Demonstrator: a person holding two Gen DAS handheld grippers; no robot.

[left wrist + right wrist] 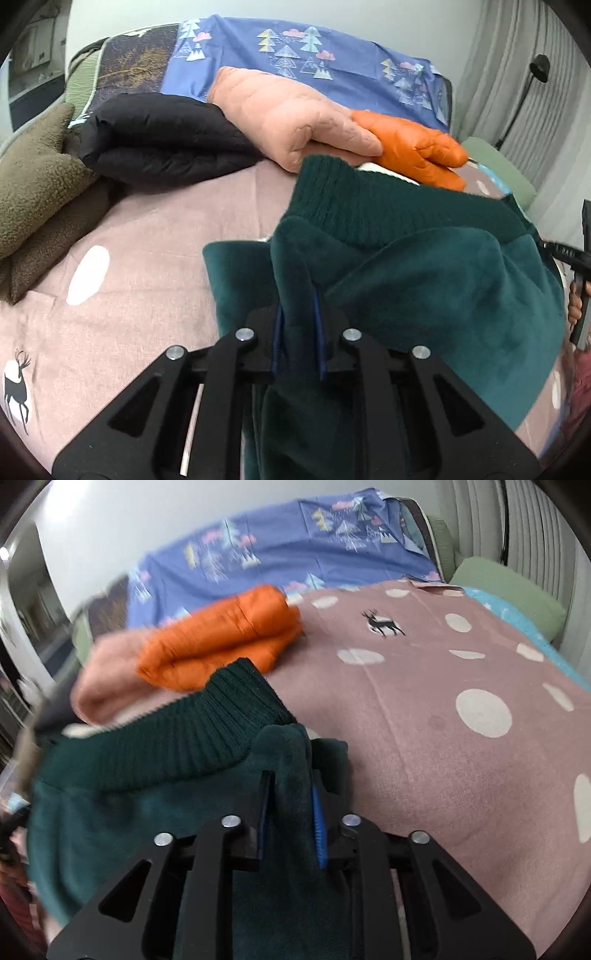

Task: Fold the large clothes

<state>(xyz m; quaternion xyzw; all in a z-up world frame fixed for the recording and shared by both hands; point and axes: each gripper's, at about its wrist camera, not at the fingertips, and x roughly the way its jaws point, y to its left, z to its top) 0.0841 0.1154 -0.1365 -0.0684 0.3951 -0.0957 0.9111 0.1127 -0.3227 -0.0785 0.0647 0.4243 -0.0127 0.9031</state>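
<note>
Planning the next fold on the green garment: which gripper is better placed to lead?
Probably the right gripper: it pinches the green garment beside open bedspread. The left gripper, also clamped, faces stacked jackets.

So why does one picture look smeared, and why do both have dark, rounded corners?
Right wrist view: motion blur smears the folded orange puffer jacket and the blue tree-print sheet, mostly toward the left. Left wrist view: sharp throughout. Both views: the fisheye lens bends the pink spotted bedspread and leaves black corners; light is soft and even.
</note>
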